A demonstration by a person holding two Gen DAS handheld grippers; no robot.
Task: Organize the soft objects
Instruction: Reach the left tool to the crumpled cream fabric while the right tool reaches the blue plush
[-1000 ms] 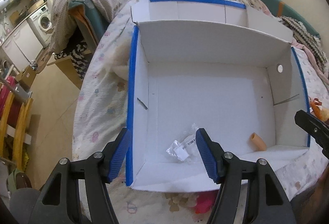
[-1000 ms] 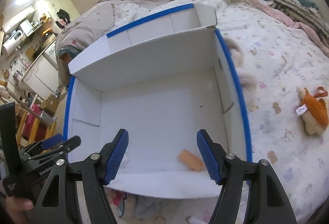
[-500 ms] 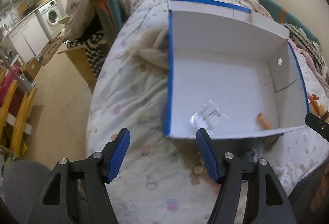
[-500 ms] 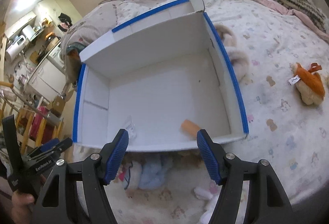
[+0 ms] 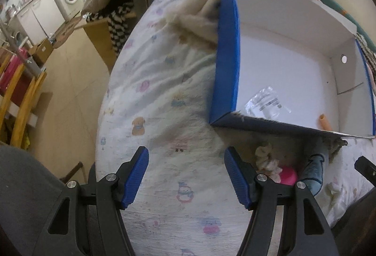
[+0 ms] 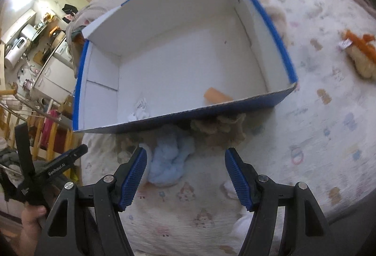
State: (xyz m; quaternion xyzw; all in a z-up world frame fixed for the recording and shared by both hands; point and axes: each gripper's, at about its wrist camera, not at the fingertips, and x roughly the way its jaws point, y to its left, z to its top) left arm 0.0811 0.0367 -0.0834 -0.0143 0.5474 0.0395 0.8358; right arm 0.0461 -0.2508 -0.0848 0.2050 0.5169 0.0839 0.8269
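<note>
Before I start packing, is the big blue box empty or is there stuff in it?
Nearly empty: the blue box holds only an orange tube and a crumpled plastic bag.

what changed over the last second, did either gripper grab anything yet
Nothing grabbed. Both grippers pulled back from over the box: the left gripper now hangs over bare bedsheet beside the box, and the right gripper now frames the light blue plush lying by the box's near wall. Jaws stayed open and empty; the orange tube and plastic bag stayed inside.

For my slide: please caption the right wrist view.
Open right hand-held gripper above light-blue plush toy, beside blue-edged box.
</note>
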